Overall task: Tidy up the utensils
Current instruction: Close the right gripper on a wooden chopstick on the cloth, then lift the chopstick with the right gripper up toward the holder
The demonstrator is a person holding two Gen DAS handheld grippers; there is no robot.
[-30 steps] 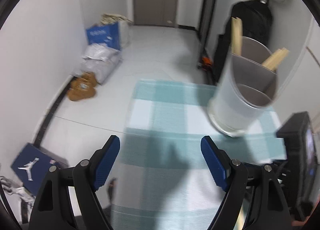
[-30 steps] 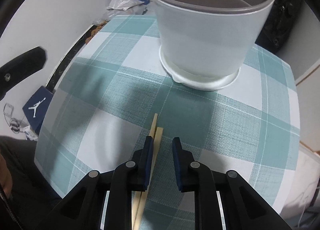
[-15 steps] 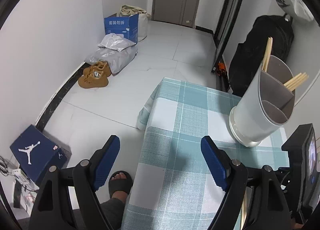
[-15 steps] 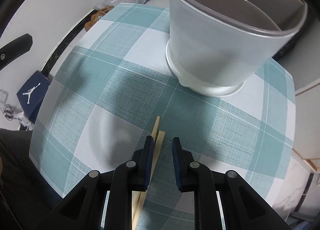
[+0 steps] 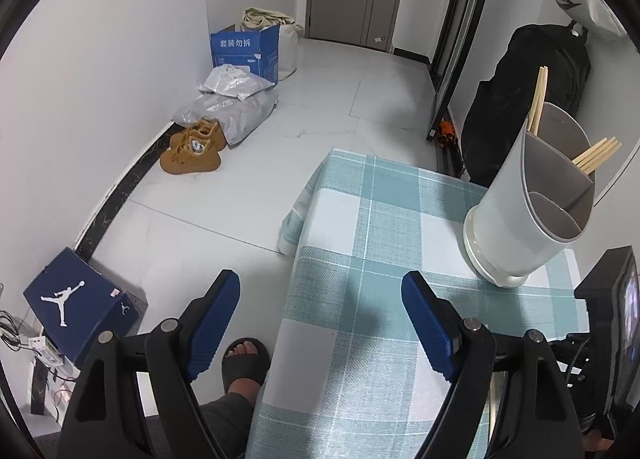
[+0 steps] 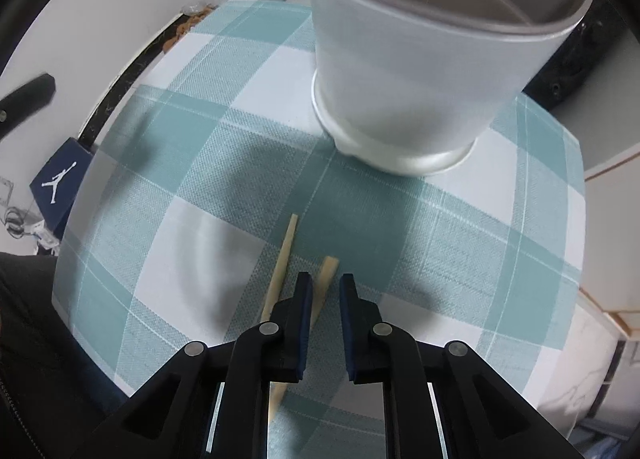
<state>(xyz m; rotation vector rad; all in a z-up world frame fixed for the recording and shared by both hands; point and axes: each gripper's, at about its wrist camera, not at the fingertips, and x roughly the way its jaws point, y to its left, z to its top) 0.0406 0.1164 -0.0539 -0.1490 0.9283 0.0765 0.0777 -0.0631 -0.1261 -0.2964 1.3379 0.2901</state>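
Note:
A grey divided utensil holder stands on the teal checked tablecloth, with several wooden chopsticks in its far compartments. It fills the top of the right wrist view. Two loose wooden chopsticks lie on the cloth: one just left of my right gripper, the other between its fingers. My right gripper is low over them, its jaws narrowly apart, not clamped. My left gripper is wide open and empty, above the table's left edge.
The table's left edge drops to a tiled floor with a person's sandalled foot, a blue shoe box, brown shoes and bags. A black backpack stands behind the holder. A black device sits at the right.
My left gripper has pulled back and up, away from the holder. The two chopsticks have spread apart, and one now lies between my right gripper's fingers.

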